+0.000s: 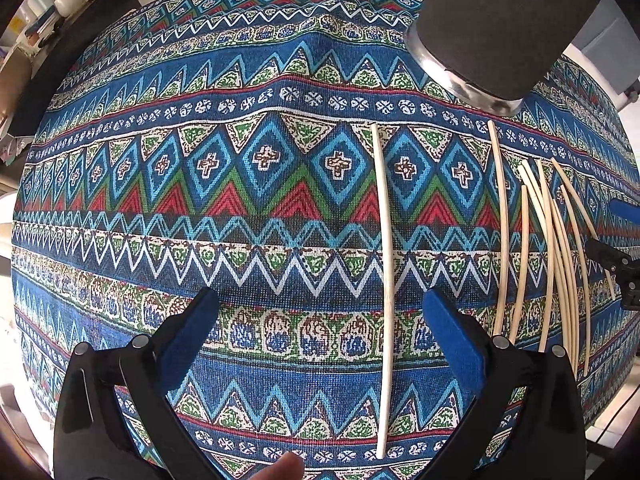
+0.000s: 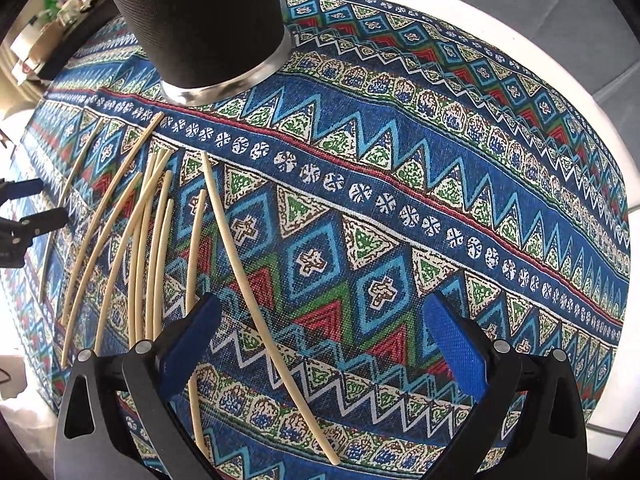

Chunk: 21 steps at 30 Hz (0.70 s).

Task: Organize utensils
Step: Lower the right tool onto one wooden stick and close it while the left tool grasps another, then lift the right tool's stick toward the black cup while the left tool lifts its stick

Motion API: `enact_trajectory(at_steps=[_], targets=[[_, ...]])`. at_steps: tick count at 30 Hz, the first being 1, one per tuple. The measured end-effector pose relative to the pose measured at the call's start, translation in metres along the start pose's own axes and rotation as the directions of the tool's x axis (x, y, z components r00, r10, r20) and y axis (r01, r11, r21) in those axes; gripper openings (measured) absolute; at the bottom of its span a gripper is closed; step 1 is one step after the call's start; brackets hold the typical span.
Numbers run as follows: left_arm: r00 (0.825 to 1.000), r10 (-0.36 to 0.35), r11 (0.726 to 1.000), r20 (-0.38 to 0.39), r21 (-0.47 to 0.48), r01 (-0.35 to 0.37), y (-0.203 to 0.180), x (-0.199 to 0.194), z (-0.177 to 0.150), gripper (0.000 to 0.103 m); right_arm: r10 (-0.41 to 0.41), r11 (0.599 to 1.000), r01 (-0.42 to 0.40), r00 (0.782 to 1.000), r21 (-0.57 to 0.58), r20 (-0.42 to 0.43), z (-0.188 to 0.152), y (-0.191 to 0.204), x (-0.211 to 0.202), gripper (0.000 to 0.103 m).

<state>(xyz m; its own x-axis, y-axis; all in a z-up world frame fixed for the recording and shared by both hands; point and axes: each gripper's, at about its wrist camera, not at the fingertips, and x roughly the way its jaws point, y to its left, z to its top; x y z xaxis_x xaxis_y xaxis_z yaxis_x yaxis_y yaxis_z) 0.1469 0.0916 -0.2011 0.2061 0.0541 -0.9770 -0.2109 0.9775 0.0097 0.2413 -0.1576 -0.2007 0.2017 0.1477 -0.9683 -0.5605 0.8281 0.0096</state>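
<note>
Spread wide and empty, the left tongs (image 1: 320, 312) hover over the table (image 1: 280, 200), with a lone chopstick (image 1: 386, 240) lying between their pads, close to the right one. Left wrist view: at 3 o'clock sits the loose pile (image 1: 548, 248) of chopsticks, some crossing, and at 1 o'clock stands the black holder (image 1: 512, 20).

Right tongs (image 2: 320, 316) are likewise spread and empty; one chopstick (image 2: 256, 292) runs diagonally between them, the pile at 9 o'clock, the holder at 11.

Chopsticks look light, stiff and smooth, so likely to roll or slip; a mid-length pinch would probably keep one from pivoting.
</note>
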Motion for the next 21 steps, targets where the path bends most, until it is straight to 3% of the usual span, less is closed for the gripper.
enact_trajectory(at_steps=[6, 8, 9, 10, 11, 13, 15, 19, 21], targets=[[0.999, -0.001, 1.0, 0.047, 0.001, 0.001, 0.001, -0.011, -0.018, 0.099, -0.002, 1.0, 0.002, 1.0, -0.019, 0.003, -0.002, 0.008, -0.003, 0.095], [0.998, -0.003, 1.0, 0.055, -0.005, 0.003, 0.005, -0.015, -0.023, 0.098, 0.001, 1.0, 0.0, 1.0, -0.027, 0.018, -0.006, 0.007, -0.006, 0.09], [0.998, -0.002, 1.0, 0.06, -0.005, 0.002, 0.006, -0.018, -0.028, 0.094, 0.002, 1.0, -0.001, 1.0, -0.026, 0.025, -0.008, 0.007, -0.008, 0.08], [0.998, -0.002, 1.0, 0.062, -0.006, 0.002, 0.01, -0.021, -0.031, 0.091, 0.004, 1.0, -0.003, 0.999, -0.026, 0.034, -0.01, 0.005, -0.012, 0.063], [0.998, -0.001, 1.0, 0.064, -0.009, 0.002, 0.014, -0.024, -0.033, 0.083, 0.003, 1.0, -0.003, 0.999, -0.02, 0.04, -0.01, 0.003, -0.016, 0.054], [0.998, 0.003, 1.0, 0.07, -0.017, -0.001, 0.025, -0.031, -0.038, 0.067, -0.006, 1.0, 0.006, 0.999, 0.006, 0.044, -0.012, -0.008, -0.021, 0.02], [0.997, 0.003, 1.0, 0.072, -0.014, -0.002, 0.036, -0.035, -0.043, 0.045, -0.019, 0.999, 0.018, 0.999, 0.033, 0.044, -0.013, -0.019, -0.023, 0.008], [0.998, 0.012, 1.0, 0.064, -0.025, -0.01, 0.053, -0.039, -0.051, 0.012, -0.065, 0.997, 0.064, 0.997, 0.039, 0.041, -0.017, -0.027, -0.027, 0.004], [0.998, 0.009, 0.999, 0.061, -0.032, -0.007, 0.059, -0.041, -0.054, 0.007, -0.068, 0.996, 0.065, 0.997, 0.057, 0.041, -0.018, -0.031, -0.028, 0.004]])
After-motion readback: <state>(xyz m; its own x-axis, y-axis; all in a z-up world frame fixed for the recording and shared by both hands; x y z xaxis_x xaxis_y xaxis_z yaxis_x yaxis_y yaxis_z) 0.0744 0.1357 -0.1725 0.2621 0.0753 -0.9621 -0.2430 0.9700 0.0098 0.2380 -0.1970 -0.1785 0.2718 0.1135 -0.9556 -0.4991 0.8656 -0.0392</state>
